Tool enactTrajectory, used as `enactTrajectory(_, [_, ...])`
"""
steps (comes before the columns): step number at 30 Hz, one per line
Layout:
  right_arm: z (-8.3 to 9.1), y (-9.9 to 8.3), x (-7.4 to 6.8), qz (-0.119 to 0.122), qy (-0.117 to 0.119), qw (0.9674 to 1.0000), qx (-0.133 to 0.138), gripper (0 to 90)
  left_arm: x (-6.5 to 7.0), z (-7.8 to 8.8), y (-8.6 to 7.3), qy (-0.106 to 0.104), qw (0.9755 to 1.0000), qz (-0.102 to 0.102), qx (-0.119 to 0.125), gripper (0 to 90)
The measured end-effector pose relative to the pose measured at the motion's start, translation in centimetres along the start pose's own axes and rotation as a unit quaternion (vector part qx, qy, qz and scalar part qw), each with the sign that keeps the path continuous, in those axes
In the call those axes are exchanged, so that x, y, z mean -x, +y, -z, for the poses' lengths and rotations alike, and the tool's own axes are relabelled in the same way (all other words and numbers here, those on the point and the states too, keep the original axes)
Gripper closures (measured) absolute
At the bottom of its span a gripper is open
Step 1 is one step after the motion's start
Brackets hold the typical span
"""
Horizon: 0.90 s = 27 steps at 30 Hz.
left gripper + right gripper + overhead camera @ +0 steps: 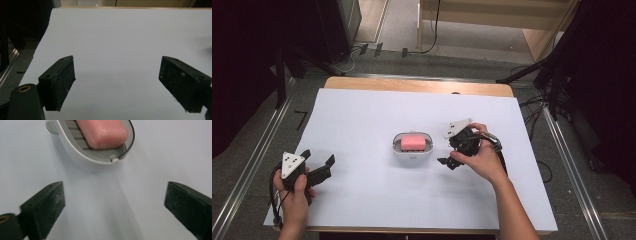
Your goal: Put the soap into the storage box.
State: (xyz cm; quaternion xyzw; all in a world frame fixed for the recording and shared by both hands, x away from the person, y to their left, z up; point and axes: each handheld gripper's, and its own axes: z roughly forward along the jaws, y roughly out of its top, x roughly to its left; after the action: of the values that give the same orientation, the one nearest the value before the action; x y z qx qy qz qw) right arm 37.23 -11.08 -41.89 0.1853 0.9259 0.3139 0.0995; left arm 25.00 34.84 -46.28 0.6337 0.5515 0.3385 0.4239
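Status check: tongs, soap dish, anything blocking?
Right tongs open, empty, just right of the white oval plastic soap dish. Pink soap bar lies in the dish. Left tongs open, empty, at the white sheet's left edge. Nothing between.

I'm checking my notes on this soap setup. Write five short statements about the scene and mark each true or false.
1. The pink soap lies in the white soap dish. True.
2. The right gripper is clamped on the soap. False: its jaws stand open, nothing between them, short of the dish.
3. The left gripper holds a sponge. False: it is open over the bare white sheet.
4. The dish sits near the middle of the sheet. True.
5. The soap is blue. False: it is pink.
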Motion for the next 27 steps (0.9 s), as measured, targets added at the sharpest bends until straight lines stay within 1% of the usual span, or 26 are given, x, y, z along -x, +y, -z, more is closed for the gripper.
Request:
enactTrajectory(2, [0.0,-0.5,-0.1,-0.008,-0.005,0.9999,-0.007,0.0,0.0,0.0,0.0,0.0,1.0,0.0,0.0,14.4])
enactTrajectory(5, [0.1,-1.2,0.0,-0.019,0.0,0.9998,-0.001,0.0,0.0,0.0,0.0,0.0,1.0,0.0,0.0,14.4])
enactTrajectory(6, [0.2,-1.5,0.0,-0.025,-0.002,0.9997,0.002,0.0,0.0,0.0,0.0,0.0,1.0,0.0,0.0,14.4])
enactTrajectory(7, [0.3,-1.9,-0.1,-0.034,0.0,0.9994,0.003,0.0,0.0,0.0,0.0,0.0,1.0,0.0,0.0,14.4])
enactTrajectory(10, [0.3,-2.4,-0.1,-0.036,-0.002,0.9993,0.004,0.0,0.0,0.0,0.0,0.0,1.0,0.0,0.0,14.4])
enactTrajectory(11, [0.3,-2.9,-0.2,-0.041,-0.006,0.9991,0.004,0.0,0.0,0.0,0.0,0.0,1.0,0.0,0.0,14.4])
enactTrajectory(13, [0.3,-3.2,-0.2,-0.044,-0.006,0.999,0.003,0.0,0.0,0.0,0.0,0.0,1.0,0.001,0.0,14.4])
enactTrajectory(15, [0.4,-3.9,-0.3,-0.053,-0.008,0.9985,0.006,0.0,0.0,0.0,0.0,0.0,1.0,0.001,0.0,14.4])
enactTrajectory(17, [0.5,-4.1,-0.4,-0.055,-0.009,0.9984,0.009,0.0,0.0,0.0,0.0,0.0,1.0,0.001,0.0,14.4])
enactTrajectory(19, [0.6,-4.8,-0.5,-0.058,-0.018,0.9981,0.011,0.0,0.0,0.0,0.0,0.001,1.0,0.003,0.001,14.4])
enactTrajectory(20, [0.6,-4.8,-0.5,-0.058,-0.018,0.9981,0.011,0.0,0.0,0.0,0.0,0.001,1.0,0.003,0.001,14.4])
enactTrajectory(22, [0.8,-5.3,-0.5,-0.067,-0.02,0.9974,0.018,0.0,0.0,0.0,0.0,0.001,1.0,0.004,0.001,14.4])
enactTrajectory(23, [1.1,-5.8,-0.5,-0.075,-0.028,0.9965,0.025,0.0,0.0,0.0,0.0,0.001,1.0,0.003,0.002,14.4])
enactTrajectory(24, [1.1,-5.8,-0.5,-0.075,-0.028,0.9965,0.025,0.0,0.0,0.0,0.0,0.001,1.0,0.004,0.002,14.4])
enactTrajectory(25, [1.3,-6.3,-0.5,-0.085,-0.03,0.9954,0.032,0.0,0.0,0.0,0.0,0.001,1.0,0.004,0.002,14.4])
enactTrajectory(26, [1.3,-6.3,-0.5,-0.085,-0.03,0.9954,0.032,0.0,0.0,0.0,0.0,0.001,1.0,0.004,0.002,14.4])
enactTrajectory(27, [1.4,-6.8,-0.4,-0.087,-0.036,0.9951,0.032,0.0,0.0,0.0,0.0,0.001,1.0,0.004,0.001,14.4])
